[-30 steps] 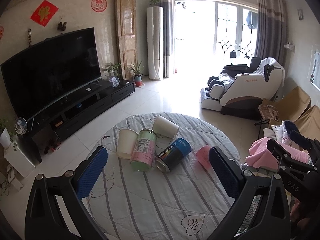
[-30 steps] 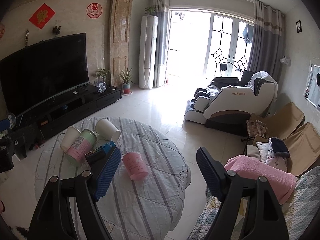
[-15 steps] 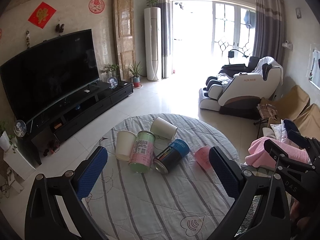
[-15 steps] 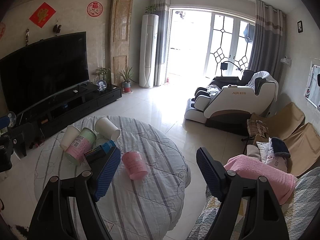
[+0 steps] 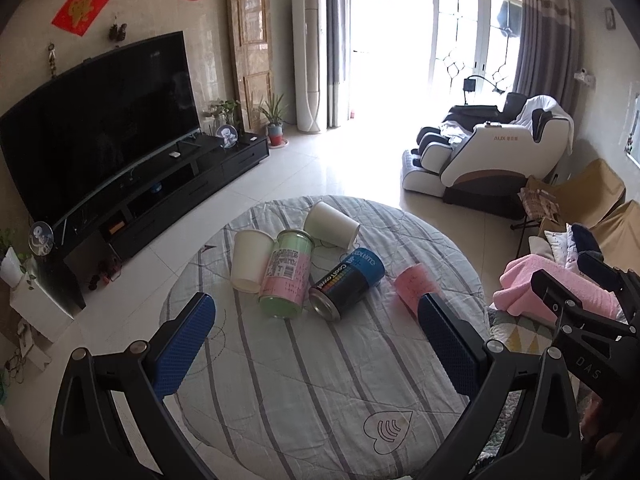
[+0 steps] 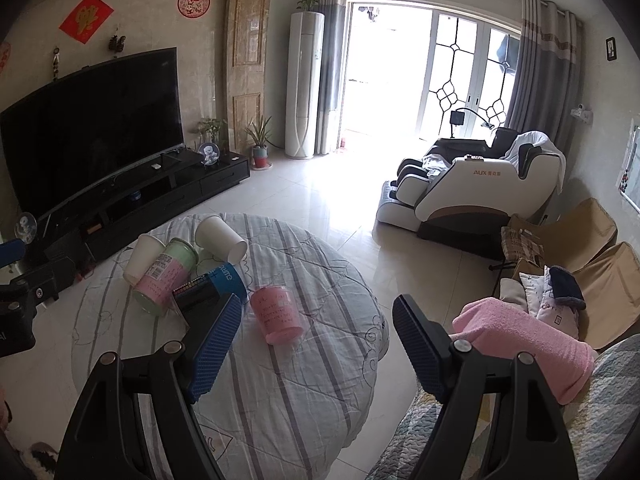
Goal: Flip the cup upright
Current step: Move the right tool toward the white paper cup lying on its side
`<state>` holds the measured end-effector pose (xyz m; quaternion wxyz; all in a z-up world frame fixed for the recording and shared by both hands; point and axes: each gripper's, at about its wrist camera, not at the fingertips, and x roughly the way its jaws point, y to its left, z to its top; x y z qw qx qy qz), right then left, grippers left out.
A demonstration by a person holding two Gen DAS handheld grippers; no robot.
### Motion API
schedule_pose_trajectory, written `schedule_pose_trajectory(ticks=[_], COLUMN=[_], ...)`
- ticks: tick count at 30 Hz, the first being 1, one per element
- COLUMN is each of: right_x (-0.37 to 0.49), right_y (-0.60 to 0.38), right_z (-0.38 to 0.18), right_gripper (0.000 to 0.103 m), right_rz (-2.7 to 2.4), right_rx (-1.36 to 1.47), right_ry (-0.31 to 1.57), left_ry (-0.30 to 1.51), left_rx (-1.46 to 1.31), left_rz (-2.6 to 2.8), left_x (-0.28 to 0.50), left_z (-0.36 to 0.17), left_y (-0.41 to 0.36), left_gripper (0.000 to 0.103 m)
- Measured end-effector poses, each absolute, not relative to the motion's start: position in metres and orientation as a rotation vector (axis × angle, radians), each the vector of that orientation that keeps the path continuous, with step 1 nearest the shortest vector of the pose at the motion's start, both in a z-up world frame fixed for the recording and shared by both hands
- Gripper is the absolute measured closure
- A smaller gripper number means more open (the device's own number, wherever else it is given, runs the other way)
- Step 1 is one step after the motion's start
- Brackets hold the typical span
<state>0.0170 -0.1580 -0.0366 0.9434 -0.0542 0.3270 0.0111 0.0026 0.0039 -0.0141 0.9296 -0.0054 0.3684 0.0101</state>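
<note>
step: approach, nothing grasped. left tool [image 5: 316, 328] and right tool [image 6: 318, 334]: both spread wide, empty, above the counter [image 5: 320, 392]. pink cup [image 6: 276, 314]: on its side near right edge, beside 2 cans and 2 white cups. next: lower, close around cup, tip upright. surface: striped quilted cloth. room: lounge, tiled floor.

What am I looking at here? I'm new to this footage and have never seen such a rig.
A person holds a two-finger tool in each hand; a fisheye camera on each looks along its blue-padded fingers. One picture is from the left tool, the other from the right tool. Both are open and hold nothing. Ahead is a round table under a striped cloth. On it lie two white paper cups, a pink-and-green canister, a dark-and-blue canister and a pink cup, all tipped over.
</note>
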Motion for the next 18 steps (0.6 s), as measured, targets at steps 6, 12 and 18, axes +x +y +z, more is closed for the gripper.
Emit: schedule_pose_trajectory(ticks=[6, 12, 18], right_x=[0.016, 0.016, 0.017], right_y=[-0.157, -0.159, -0.162], right_z=[-0.048, -0.060, -0.069], right_gripper=[0.023, 0.023, 0.023], right_rz=[0.036, 0.037, 0.047], right_rx=[-0.115, -0.110, -0.114], right_ry=[0.740, 0.807, 0.860], left_ry=[0.837, 0.907, 0.961], left_rx=[-0.030, -0.053, -0.063], left_rz=[0.035, 0.041, 0.052], left_x=[-0.002, -0.005, -0.004], left_z=[-0.030, -0.046, -0.056], left_y=[0.005, 0.006, 0.003], left_gripper=[0.000, 0.000, 0.000])
